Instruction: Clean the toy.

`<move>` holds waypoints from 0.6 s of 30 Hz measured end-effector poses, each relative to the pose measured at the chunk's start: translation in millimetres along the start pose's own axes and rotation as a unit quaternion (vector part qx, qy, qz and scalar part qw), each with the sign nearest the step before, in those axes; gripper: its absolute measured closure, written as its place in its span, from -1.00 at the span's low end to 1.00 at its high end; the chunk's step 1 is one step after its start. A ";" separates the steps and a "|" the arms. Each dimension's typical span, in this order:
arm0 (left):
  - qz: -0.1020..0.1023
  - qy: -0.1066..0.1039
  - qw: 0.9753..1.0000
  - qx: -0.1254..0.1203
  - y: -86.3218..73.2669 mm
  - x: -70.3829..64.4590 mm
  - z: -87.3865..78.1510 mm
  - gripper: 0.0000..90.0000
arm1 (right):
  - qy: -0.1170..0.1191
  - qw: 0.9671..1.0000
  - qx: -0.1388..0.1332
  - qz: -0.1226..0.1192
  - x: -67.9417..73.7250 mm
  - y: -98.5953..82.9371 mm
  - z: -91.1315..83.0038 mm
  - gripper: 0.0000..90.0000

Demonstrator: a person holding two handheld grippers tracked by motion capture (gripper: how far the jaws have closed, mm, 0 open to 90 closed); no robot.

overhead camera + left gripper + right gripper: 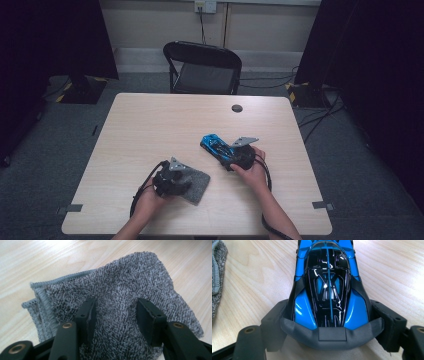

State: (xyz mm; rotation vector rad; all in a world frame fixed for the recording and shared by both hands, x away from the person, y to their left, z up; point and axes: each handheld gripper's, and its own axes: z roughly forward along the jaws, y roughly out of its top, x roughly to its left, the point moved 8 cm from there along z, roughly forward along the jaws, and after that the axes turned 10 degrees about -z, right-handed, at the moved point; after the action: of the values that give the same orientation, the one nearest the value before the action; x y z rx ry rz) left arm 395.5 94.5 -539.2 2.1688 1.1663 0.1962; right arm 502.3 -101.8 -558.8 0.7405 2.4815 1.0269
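A folded grey terry cloth (198,185) (130,280) lies on the near left-centre of the table. My left gripper (183,176) (115,315) rests on it, open, with the jaws spread on the cloth's top surface and a ridge of fabric between them. A blue and black toy race car (215,145) (327,282) sits right of centre, its nose pointing away and to the left. The right gripper (229,159) (329,322) is shut on the car's rear, one jaw against each flank just ahead of the grey rear wing. The cloth's edge (216,270) shows left of the car.
The light wooden table (150,125) has a small black round cap (237,108) near its far edge. A black folding chair (202,67) stands behind the table. Dark curtains hang on both sides, and cables run over the floor at the right.
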 end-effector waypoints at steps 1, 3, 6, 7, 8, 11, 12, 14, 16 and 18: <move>0.008 -0.002 1.000 0.002 -0.7 0.8 -0.4 0.16 | 0.000 1.000 0.000 0.001 0.1 0.1 0.0 -0.47; -0.002 -0.008 1.000 0.001 -0.6 0.4 -0.4 0.22 | 0.000 1.000 0.000 0.000 0.0 0.1 0.0 -0.47; -0.012 -0.012 1.000 -0.002 -0.5 2.1 -0.7 0.27 | 0.000 1.000 0.000 0.000 0.0 0.0 0.0 -0.47; -0.013 -0.011 1.000 -0.001 -0.4 1.9 -0.8 0.33 | 0.000 1.000 0.000 0.000 0.0 0.1 0.0 -0.47; -0.009 -0.008 1.000 -0.001 -0.1 2.0 -0.6 0.39 | 0.000 1.000 0.000 0.000 0.0 0.0 0.0 -0.47; -0.038 -0.011 0.999 0.020 1.2 0.3 0.2 0.72 | 0.000 1.000 0.000 0.001 0.0 0.1 0.0 -0.47; -0.030 -0.005 0.999 0.028 2.1 -0.6 0.9 0.82 | 0.000 1.000 0.000 0.001 0.1 0.1 0.0 -0.47; -0.018 0.003 0.999 0.034 3.0 -2.2 1.9 0.87 | 0.000 1.000 0.000 0.001 0.0 0.0 0.0 -0.47; -0.007 0.012 0.999 0.039 3.6 -3.5 1.8 0.88 | 0.000 1.000 0.000 0.001 0.1 0.1 0.0 -0.47; 0.001 0.008 0.999 0.038 4.4 -3.8 0.8 0.88 | 0.000 1.000 0.000 0.001 0.0 0.1 0.0 -0.47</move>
State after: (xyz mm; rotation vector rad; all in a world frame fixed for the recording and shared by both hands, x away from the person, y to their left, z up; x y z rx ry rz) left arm 396.7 89.5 -536.5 2.2381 1.1979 0.1737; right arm 502.4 -101.7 -558.8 0.7420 2.4808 1.0279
